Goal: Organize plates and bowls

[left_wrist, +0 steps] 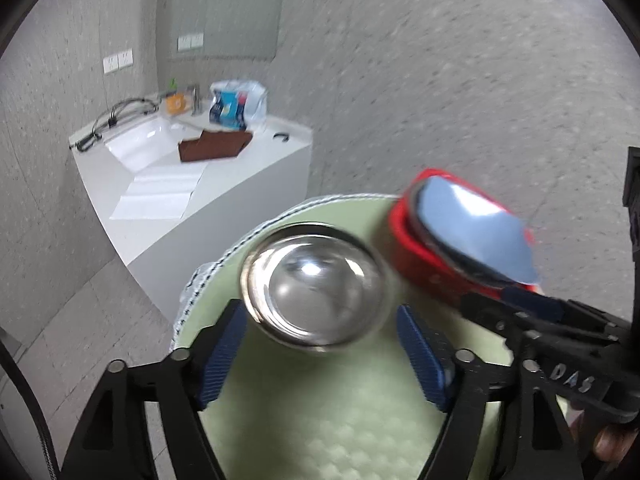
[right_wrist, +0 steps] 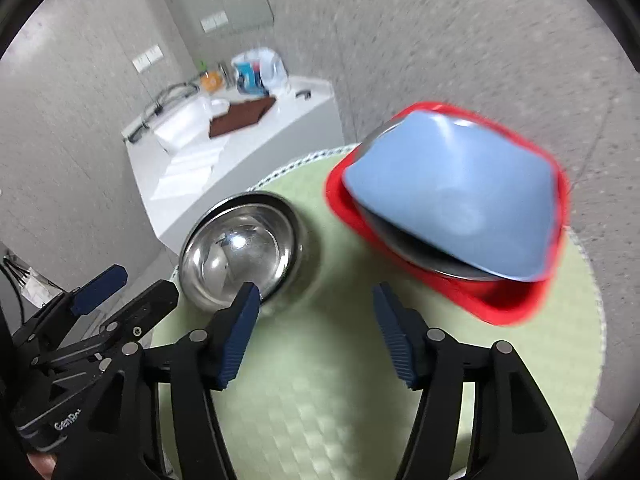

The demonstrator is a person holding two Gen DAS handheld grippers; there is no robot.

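Note:
A steel bowl (left_wrist: 316, 288) (right_wrist: 242, 252) sits on a round pale green mat (left_wrist: 340, 412) (right_wrist: 320, 380). To its right a blue bowl (left_wrist: 472, 232) (right_wrist: 456, 204) rests tilted over a dark steel dish inside a red square dish (left_wrist: 420, 248) (right_wrist: 500, 304). My left gripper (left_wrist: 320, 356) is open, its blue pads just short of the steel bowl on either side. My right gripper (right_wrist: 316, 336) is open and empty, between the steel bowl and the red dish. In the left wrist view the right gripper (left_wrist: 532, 308) reaches the red dish's near edge.
A white counter (left_wrist: 192, 184) (right_wrist: 224, 152) with a sink, a brown box (left_wrist: 214, 146) and packages stands behind to the left. Grey speckled floor surrounds the mat.

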